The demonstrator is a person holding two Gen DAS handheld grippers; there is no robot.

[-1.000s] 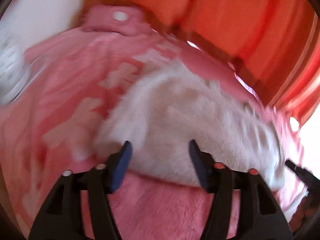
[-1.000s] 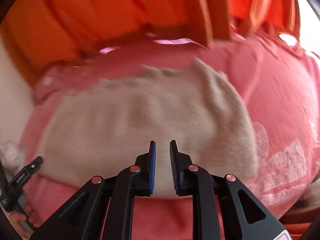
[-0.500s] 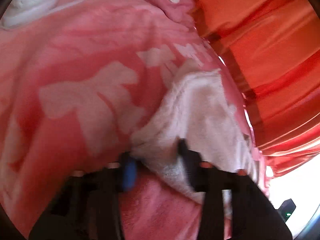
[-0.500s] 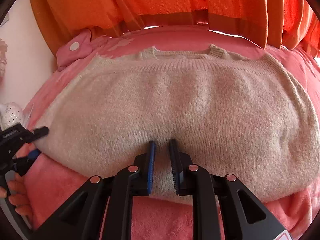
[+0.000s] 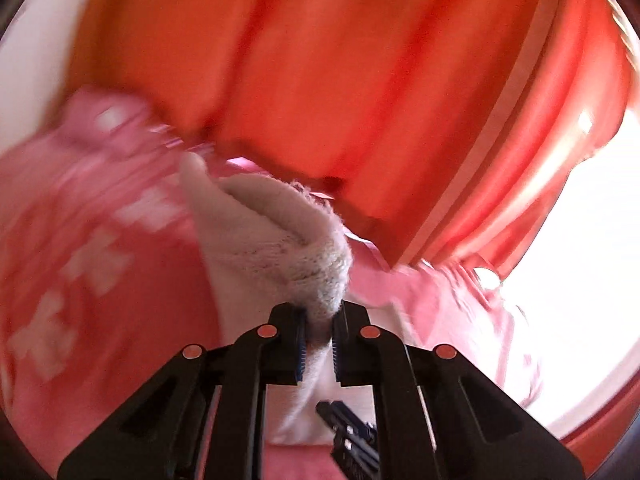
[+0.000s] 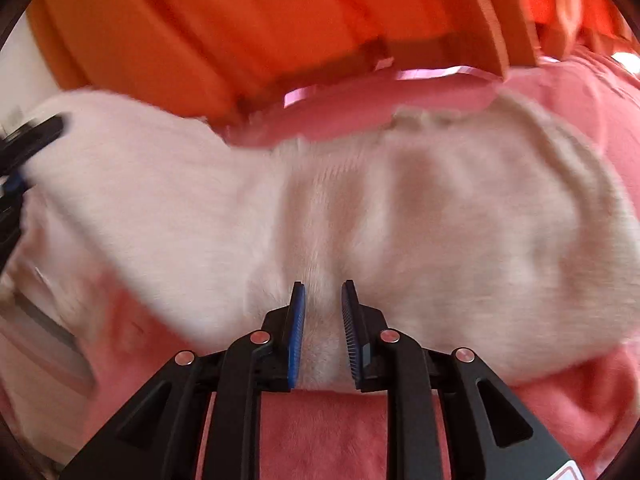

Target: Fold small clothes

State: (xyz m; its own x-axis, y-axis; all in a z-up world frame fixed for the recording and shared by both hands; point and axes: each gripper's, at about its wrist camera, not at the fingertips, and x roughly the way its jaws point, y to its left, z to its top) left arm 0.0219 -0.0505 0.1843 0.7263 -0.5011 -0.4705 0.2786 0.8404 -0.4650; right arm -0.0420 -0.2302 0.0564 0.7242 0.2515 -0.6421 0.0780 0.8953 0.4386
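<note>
Sweater (image 6: 440,232) spread on blanket (image 6: 320,432); curtain (image 6: 240,32) hung behind. Sweater edge pinched in left claw (image 5: 319,344); right claw (image 6: 322,336) set over near hem.

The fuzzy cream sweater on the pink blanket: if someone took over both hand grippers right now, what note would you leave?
Left gripper: shut on the edge of the fuzzy cream knit sweater, lifting that side up.
Right gripper: jaws slightly apart around the near hem at the middle; whether it is gripping is unclear.
The rest of the sweater lies on the pink bow-patterned blanket, with the orange curtain behind.
Done: one side picked up.
Left: lay it across and finish the folds.
</note>
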